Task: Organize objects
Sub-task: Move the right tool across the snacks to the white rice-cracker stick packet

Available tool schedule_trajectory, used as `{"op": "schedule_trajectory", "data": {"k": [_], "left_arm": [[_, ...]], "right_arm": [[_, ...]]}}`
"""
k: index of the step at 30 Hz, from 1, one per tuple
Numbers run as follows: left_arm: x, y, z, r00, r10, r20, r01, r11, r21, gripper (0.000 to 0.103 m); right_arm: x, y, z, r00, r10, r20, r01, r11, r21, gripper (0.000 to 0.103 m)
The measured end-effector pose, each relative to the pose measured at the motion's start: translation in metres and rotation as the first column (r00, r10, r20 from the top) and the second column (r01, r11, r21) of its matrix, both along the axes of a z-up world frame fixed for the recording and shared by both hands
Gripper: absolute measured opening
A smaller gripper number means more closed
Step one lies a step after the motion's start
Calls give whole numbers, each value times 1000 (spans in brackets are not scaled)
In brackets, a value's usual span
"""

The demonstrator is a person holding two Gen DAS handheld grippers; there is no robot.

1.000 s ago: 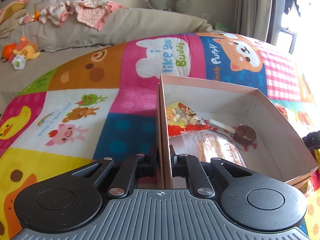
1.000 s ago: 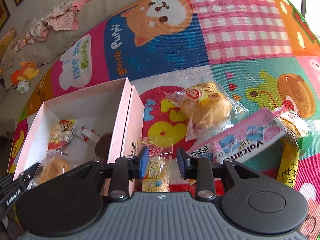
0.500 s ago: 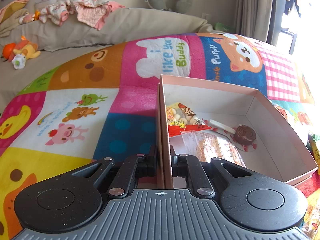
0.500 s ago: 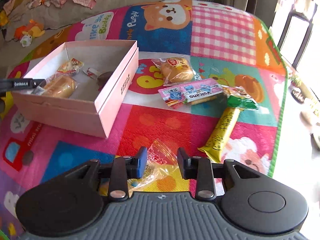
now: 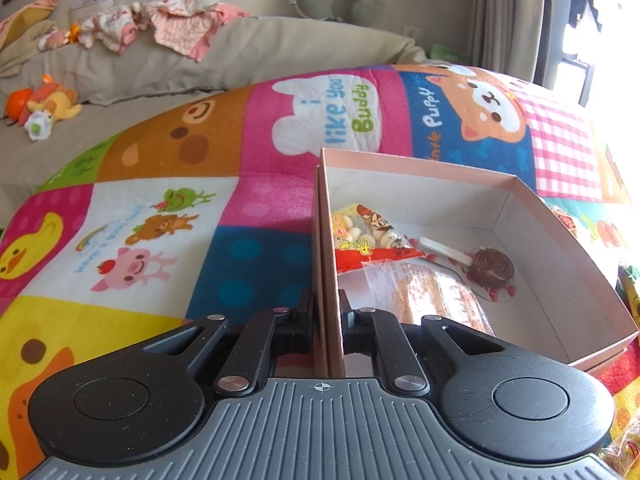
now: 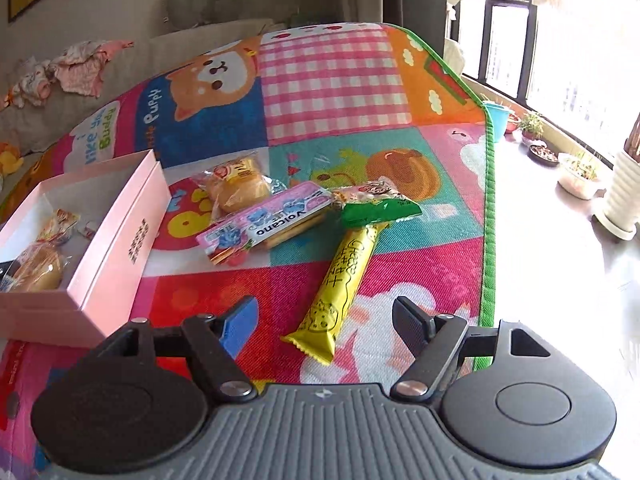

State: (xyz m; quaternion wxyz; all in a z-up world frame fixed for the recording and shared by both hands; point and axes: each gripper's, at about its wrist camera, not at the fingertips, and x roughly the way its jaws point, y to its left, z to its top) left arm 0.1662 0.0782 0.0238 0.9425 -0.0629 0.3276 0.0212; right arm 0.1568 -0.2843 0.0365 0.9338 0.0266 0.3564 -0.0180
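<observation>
My left gripper (image 5: 326, 314) is shut on the near-left wall of the open pink box (image 5: 440, 168). Inside lie a red-and-yellow snack packet (image 5: 370, 236), a wrapped bread (image 5: 436, 298) and a chocolate lollipop (image 5: 490, 270). My right gripper (image 6: 324, 324) is open and empty above the mat. A yellow snack stick (image 6: 344, 276) lies just ahead of it. Beyond are a green-topped packet (image 6: 376, 202), a pink Volcano packet (image 6: 264, 226) and a wrapped bun (image 6: 238, 190). The box (image 6: 116, 240) shows at the left.
Everything sits on a colourful cartoon play mat (image 6: 336, 88). Its green edge (image 6: 488, 200) runs along the right, with floor and plant pots (image 6: 580, 172) beyond. A grey sofa (image 5: 200, 60) with clothes and toys stands behind. A small snack bag (image 5: 622, 452) lies at the lower right.
My right gripper let go of the small snack bag, opened wide and swung right toward the yellow stick. My left gripper kept its hold on the box wall.
</observation>
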Motion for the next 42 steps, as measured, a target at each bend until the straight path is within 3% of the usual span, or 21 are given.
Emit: {"op": "schedule_trajectory", "data": {"k": [2,7,9,11,14,17,21,24,26,27,29,38,42], "left_arm": [[0,0,0,1000,0,0,0,1000,-3,12],[0,0,0,1000,1,0,-1,1000,0,12],[0,0,0,1000,1,-3,-1,1000,2,12],[0,0,-1,1000,1,-3,-1,1000,8,12],[0,-1,-1,1000,2,-3,-2,1000,11,12],[0,-2,-2,1000,2,-6,-2,1000,11,12],[1,-3,-2,1000,2,-7,-2,1000,13,12],[1,-3,-2,1000,2,-7,-2,1000,12,12],[1,-3,-3,1000,2,-7,-2,1000,12,12],[1,-3,-3,1000,2,-7,-2,1000,13,12],[1,-3,-3,1000,2,-6,-2,1000,15,12],[1,-2,-3,1000,4,-6,-4,1000,5,12],[1,-2,-3,1000,4,-5,-4,1000,3,12]], "right_arm": [[29,-5,-6,999,-37,-24,37,999,8,58],[75,-17,-17,990,-125,-68,127,992,25,55],[84,-23,-11,990,-135,-37,136,990,24,57],[95,-31,-3,989,-147,-9,148,989,26,73],[117,-49,3,987,-160,-16,160,981,110,84],[139,-62,-3,983,-170,-73,180,967,179,85],[154,-55,-18,985,-126,-117,144,977,155,84],[143,-46,-20,991,-89,-97,99,989,105,75],[129,-43,-17,993,-77,-94,86,992,90,56],[121,-44,-14,993,-70,-93,79,992,103,52],[102,-50,-8,994,-41,-101,56,987,149,34],[-5,-32,5,980,122,-156,-98,984,151,39],[-56,-13,19,979,171,-110,-161,982,94,59]]}}
